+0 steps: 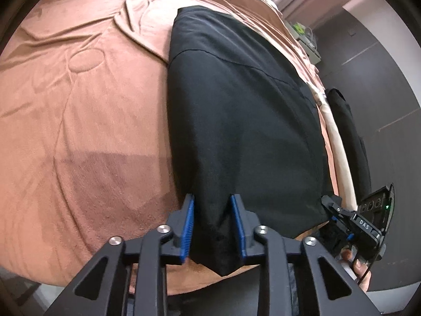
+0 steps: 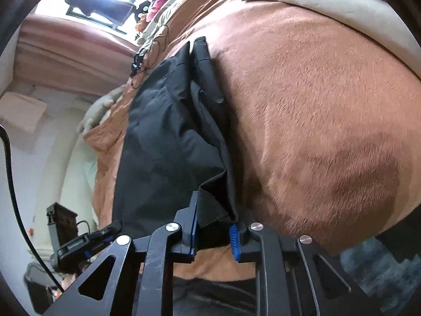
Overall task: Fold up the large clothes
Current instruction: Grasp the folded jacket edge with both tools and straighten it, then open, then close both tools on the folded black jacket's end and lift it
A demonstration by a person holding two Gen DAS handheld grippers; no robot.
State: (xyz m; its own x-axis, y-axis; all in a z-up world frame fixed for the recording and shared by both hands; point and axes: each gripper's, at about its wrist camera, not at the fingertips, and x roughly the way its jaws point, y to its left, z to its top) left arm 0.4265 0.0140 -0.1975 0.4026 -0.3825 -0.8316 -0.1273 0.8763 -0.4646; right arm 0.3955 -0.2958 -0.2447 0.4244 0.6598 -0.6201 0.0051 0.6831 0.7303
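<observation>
Black soft cloth of garment [image 1: 236,121], near corners bunched between pads of left gripper [image 1: 212,227] and right gripper [image 2: 214,233], both narrowly parted, clamped on hem. Garment lay lengthwise on brown bed cover [image 1: 86,121]. Judged light, limp; hem corners best hold. "DAS" read on right gripper.

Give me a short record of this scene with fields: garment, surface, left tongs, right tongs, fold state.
garment: black garment, lying long on the bed
surface: brown blanket
left tongs: near corner of the garment between the blue pads, cloth bunched there
right tongs: other near corner of the garment between the pads
fold state: folded into a narrow strip; both near corners taken
</observation>
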